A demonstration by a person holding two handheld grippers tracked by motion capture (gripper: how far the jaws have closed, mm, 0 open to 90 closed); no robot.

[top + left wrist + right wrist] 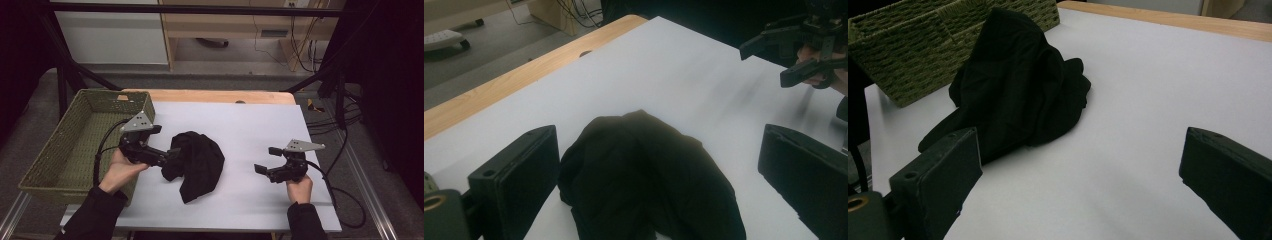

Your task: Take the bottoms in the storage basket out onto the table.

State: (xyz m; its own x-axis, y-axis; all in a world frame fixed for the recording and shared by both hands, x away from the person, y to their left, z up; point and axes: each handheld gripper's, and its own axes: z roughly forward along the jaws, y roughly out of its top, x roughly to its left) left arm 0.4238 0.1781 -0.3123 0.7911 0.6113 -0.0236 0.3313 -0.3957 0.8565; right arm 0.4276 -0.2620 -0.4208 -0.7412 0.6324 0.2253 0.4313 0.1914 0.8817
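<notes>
A crumpled black cloth [196, 161] lies on the white table top [260, 125], left of the middle. My left gripper [170, 156] is at the cloth's left edge. In the left gripper view its jaws stand wide apart, and the cloth [649, 180] lies low between them, with no jaw pressing on it. My right gripper [267, 160] hovers open over bare table to the right of the cloth, a clear gap away. In the right gripper view the cloth [1018, 85] sits ahead and to the left of the open jaws. The right gripper [796, 55] also shows far off in the left gripper view.
A green woven basket [50, 145] stands at the table's left edge, just behind my left hand; its wall [908, 50] rises behind the cloth. A wooden strip [210, 96] runs along the table's far edge. Cables trail from both grippers.
</notes>
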